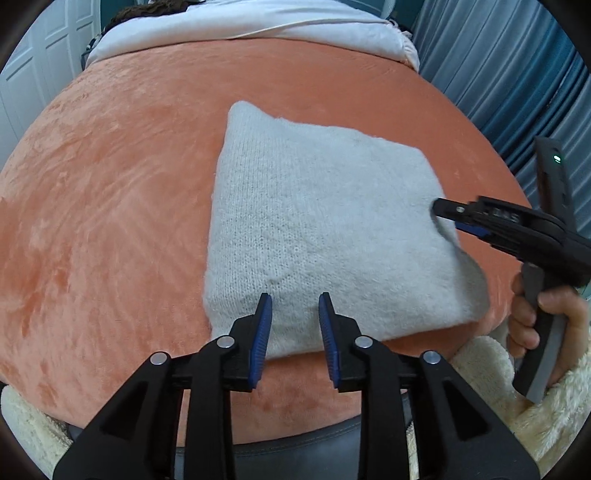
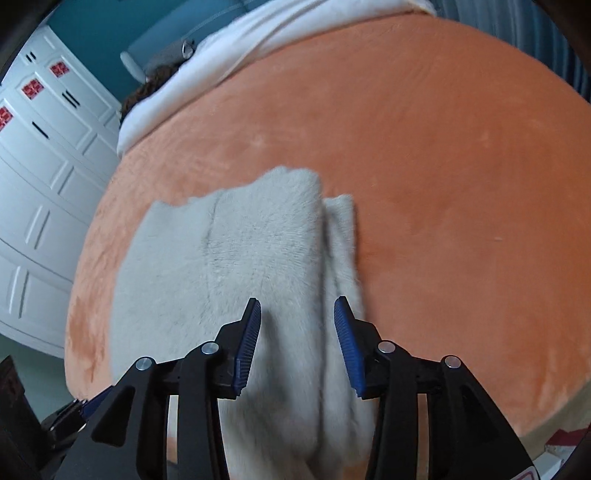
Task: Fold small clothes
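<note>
A light grey fuzzy knit garment (image 1: 317,229) lies folded into a rough square on the orange bed cover (image 1: 110,206). My left gripper (image 1: 295,301) is open and empty, with its tips over the garment's near edge. My right gripper (image 2: 297,308) is open over the garment (image 2: 236,266), with a raised fold running between its blue pads; nothing is clamped. The right gripper also shows in the left wrist view (image 1: 441,210), at the garment's right edge, held by a hand.
A white sheet or pillow (image 1: 243,29) lies across the far end of the bed. Blue curtains (image 1: 517,74) hang at the right and white panelled closet doors (image 2: 40,177) stand at the left. Cream fleece sleeves (image 1: 546,398) show near the bed's front edge.
</note>
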A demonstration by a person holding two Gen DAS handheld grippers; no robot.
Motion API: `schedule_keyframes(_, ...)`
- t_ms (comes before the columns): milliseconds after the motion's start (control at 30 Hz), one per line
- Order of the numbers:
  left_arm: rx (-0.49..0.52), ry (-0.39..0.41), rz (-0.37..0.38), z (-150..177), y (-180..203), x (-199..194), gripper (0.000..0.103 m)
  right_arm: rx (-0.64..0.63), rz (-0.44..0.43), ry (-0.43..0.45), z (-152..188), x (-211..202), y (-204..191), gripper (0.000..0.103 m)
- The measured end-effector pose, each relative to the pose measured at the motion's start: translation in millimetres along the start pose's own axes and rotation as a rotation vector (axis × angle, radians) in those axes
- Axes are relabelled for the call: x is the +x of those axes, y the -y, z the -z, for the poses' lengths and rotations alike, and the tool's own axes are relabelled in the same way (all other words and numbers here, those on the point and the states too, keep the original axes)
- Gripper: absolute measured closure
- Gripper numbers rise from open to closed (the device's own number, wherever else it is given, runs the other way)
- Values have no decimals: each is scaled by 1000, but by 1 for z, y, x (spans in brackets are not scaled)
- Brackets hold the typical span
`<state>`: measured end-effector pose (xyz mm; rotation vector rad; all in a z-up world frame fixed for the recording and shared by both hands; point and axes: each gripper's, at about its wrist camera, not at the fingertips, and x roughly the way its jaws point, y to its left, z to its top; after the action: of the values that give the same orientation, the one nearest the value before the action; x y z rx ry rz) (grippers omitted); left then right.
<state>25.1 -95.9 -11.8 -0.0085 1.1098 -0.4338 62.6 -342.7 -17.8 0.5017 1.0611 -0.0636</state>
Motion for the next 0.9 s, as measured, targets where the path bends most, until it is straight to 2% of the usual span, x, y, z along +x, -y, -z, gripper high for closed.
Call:
schedule_keyframes(67,-12,-6,3,-1,-2,2,78,-54,15,-14,-6,7,-15,93)
schedule_keyframes(167,12,-1,-2,-1,-1,-1,78,-125,-103,155,-15,-48,-45,94)
schedule_keyframes(233,-1,0,9,-1,-3,0,78,-140,-149,248,-18,-81,-52,94)
schedule_keyframes(267,-10,4,17,-1,-4,0,78,-130,-153,261,-18,-82,-48,94)
schedule_keyframes(300,-15,1,18,-1,-4,1,78,-113,-118,233,-17,-69,-37,94)
schedule_keyframes(333,-13,-7,18,-1,-4,4,78,-106,-46,173,-16,-43,-26,94)
schedule_keyframes(400,4,-9,21,-1,-1,7,78,-80,57,-9,-7,20,3,94)
schedule_keyframes(467,45,-7,-6,0,5,8,74,-22,-1,26,0,19,13,94)
schedule_keyframes(567,68,-4,-28,3,6,10,71,32,-55,108,-2,-25,4,84)
schedule_keyframes(633,64,-4,-28,4,6,12,71,14,-74,165,9,-55,-2,84)
schedule_keyframes(733,85,-3,-47,4,10,14,70,3,-103,161,42,-76,-7,84)
schedule_keyframes(767,91,-2,-54,5,11,13,70,-10,-91,137,51,-72,-8,84)
schedule_keyframes(867,96,3,-72,7,16,14,69,-92,71,13,75,-29,-7,81)
schedule_keyframes(900,99,1,-77,7,18,13,69,-94,93,-7,79,-22,-4,82)
